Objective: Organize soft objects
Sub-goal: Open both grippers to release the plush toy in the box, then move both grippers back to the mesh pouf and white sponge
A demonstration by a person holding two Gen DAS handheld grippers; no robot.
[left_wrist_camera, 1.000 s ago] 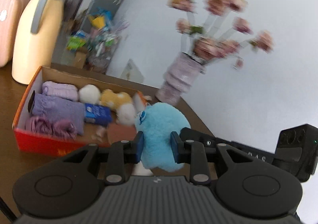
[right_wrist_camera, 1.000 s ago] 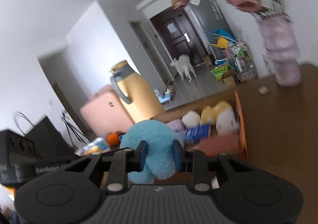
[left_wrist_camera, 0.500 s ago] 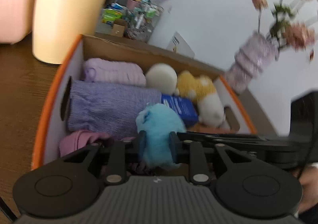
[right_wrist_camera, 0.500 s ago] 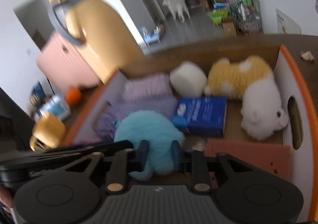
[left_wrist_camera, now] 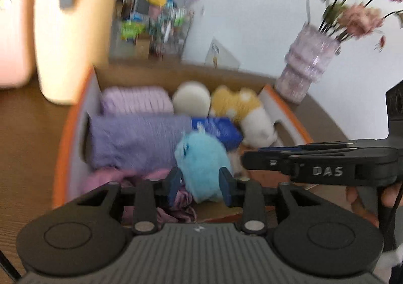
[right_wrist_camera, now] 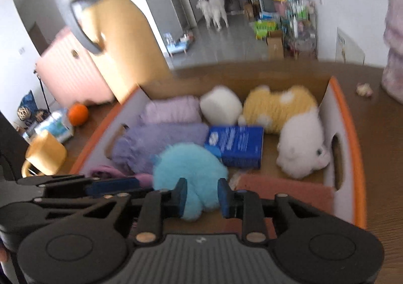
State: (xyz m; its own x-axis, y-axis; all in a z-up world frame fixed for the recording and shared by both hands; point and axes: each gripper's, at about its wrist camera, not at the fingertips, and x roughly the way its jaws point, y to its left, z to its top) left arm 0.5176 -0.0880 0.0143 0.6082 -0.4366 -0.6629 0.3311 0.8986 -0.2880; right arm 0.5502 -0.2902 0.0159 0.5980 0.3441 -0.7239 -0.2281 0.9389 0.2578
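Over the near end of the box [right_wrist_camera: 348, 148], both grippers flank the blue plush [right_wrist_camera: 189, 170]: my left gripper [left_wrist_camera: 200, 185] is opening to release it, my right gripper [right_wrist_camera: 201, 198] pinches it narrowly, steadying the drop.

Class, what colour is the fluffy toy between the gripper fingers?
Light blue. The fluffy toy shows best in the right wrist view, low in the box.

Blue plush [left_wrist_camera: 201, 158] carried from above table into box [left_wrist_camera: 284, 107]; left tool [left_wrist_camera: 200, 184] opening.

plush toy [right_wrist_camera: 189, 168] in box [right_wrist_camera: 350, 148], jug [left_wrist_camera: 73, 32] behind
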